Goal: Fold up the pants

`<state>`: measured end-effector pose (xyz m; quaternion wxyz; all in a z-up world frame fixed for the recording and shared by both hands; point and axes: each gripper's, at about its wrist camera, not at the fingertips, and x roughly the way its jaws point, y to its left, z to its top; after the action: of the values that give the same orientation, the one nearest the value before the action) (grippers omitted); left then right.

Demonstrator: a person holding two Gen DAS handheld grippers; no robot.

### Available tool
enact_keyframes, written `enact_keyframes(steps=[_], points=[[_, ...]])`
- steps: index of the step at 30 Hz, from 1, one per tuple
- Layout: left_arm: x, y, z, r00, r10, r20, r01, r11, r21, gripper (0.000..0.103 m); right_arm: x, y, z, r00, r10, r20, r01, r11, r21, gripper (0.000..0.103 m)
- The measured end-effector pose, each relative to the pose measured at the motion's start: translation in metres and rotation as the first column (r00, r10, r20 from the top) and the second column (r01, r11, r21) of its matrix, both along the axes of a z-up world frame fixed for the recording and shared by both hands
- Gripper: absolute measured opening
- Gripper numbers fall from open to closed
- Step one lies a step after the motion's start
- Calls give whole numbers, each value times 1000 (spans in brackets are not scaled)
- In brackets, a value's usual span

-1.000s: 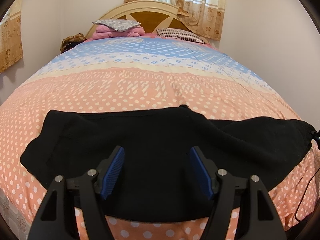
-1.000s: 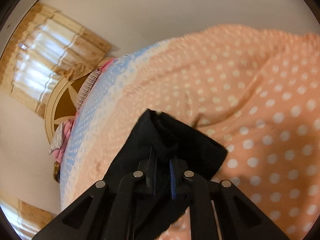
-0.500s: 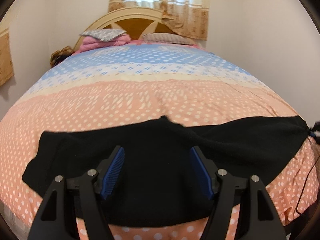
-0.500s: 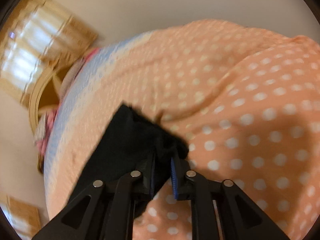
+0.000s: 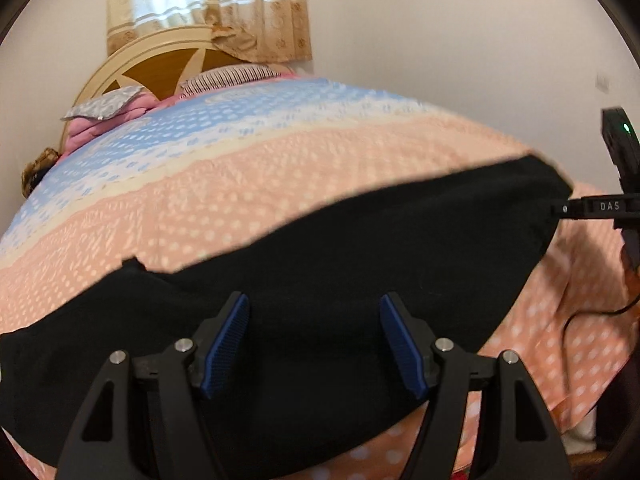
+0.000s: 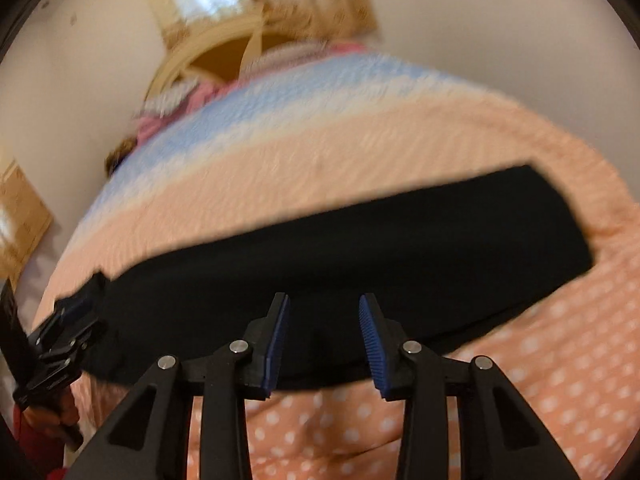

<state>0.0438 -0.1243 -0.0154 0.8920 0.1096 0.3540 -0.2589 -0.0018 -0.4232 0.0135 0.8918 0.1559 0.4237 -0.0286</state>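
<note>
The left hand-held gripper (image 5: 314,344) hangs over the black pants (image 5: 304,264) with its blue pads spread wide and nothing between them, released. The right hand-held gripper (image 6: 324,342) is above the near edge of the pants; its jaws have just been opening, the pads now stand apart and the cloth lies free below them, not pinched. In the right wrist view the left hand-held gripper shows at the pants' left end; in the left wrist view the right one shows at their right end, just off the cloth. The pants lie as one long dark band across the foot end of the bed (image 5: 280,168), flat on the peach spotted part of the bedspread, well short of its blue stripe. Beyond the pants, at the far end of the bed, are a striped pillow (image 5: 230,78), a grey pillow on pink bedding (image 5: 106,104) and the arched wooden headboard (image 5: 160,62), with a curtain (image 5: 208,4) above it.
</note>
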Motion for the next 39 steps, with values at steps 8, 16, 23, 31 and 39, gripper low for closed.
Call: enact_keyframes(steps=[8,16,23,31,39], points=[[-3,28,-9,997,31,-64,-31,999,11,72,-26,-2,-26,976,74,-204,-52,993,110,38],[5,6,8,999,27,-22,-28,999,-40,72,17,14,31,988,134,76,-136,991,17,38],[6,-1,-1,999,-2,-35,1,1000,-26,73,18,44,-18,961,235,-147,-251,963,-102,38],[9,3,1,999,33,-43,-35,998,-50,73,-21,-7,15,989,142,28,-144,986,83,39],[14,12,2,993,93,-65,-100,989,-109,73,-43,-187,35,948,-278,155,266,959,96,72]])
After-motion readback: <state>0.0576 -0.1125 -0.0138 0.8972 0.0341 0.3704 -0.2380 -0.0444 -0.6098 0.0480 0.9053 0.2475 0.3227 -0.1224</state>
